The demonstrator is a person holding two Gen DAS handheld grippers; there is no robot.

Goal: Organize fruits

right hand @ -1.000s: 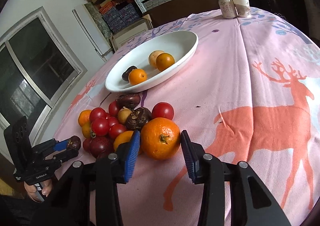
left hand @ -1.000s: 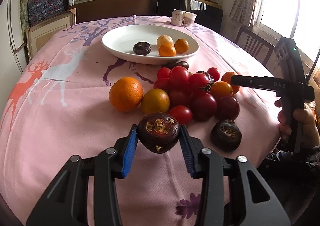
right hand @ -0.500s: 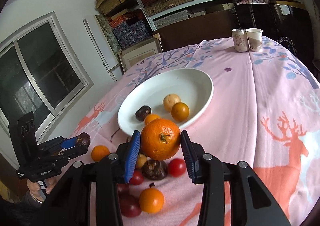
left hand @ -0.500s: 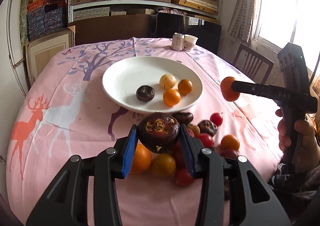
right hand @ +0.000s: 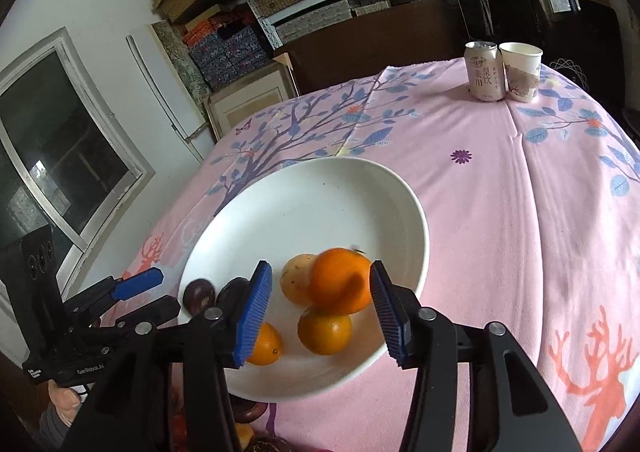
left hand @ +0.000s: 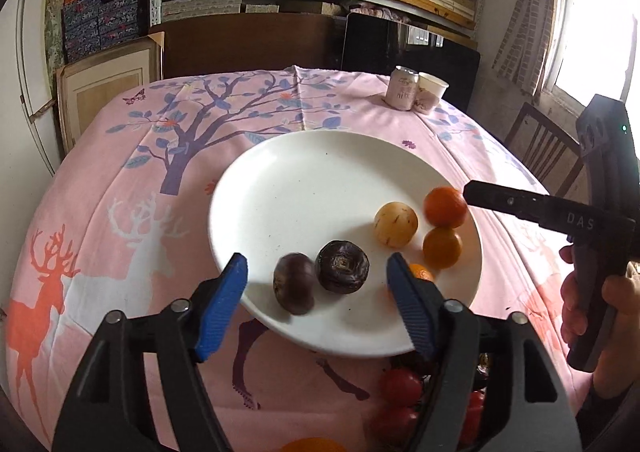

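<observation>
Now the big orange sits between the spread fingers of the right gripper, over the white plate. A dark fruit lies on the plate between the wide-open fingers of the left gripper, beside another dark one. Red tomatoes wait on the pink cloth.

A: Left gripper is hanging wide open over the plate, and two dark fruits are sitting side by side between its blue pads.

B: Right gripper is reaching in from the right, its tip touching a blurred orange above the plate's right side.
</observation>
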